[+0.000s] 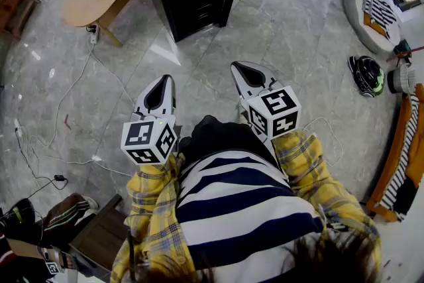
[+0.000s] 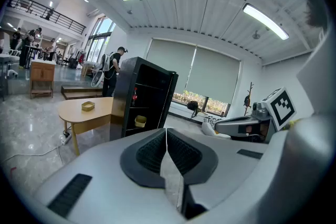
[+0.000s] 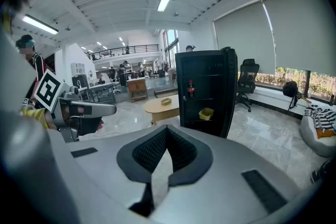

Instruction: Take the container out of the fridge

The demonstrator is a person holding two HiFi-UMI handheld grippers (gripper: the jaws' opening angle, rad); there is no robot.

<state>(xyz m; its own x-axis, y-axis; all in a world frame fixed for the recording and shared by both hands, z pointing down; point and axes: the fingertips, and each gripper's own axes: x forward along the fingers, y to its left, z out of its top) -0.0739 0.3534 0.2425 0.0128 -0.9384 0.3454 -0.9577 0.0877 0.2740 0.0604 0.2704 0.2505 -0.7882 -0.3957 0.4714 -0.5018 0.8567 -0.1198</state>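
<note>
Yellow container (image 3: 206, 113) inside black fridge (image 3: 234, 97)

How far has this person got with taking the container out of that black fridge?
Nothing looks done: the yellow container sits on a shelf inside the black fridge. Nothing is in hand either: the left tongs and right tongs are both shut and empty, well short of the fridge. Left to do: walk up, grip the container, lift it out.
</note>
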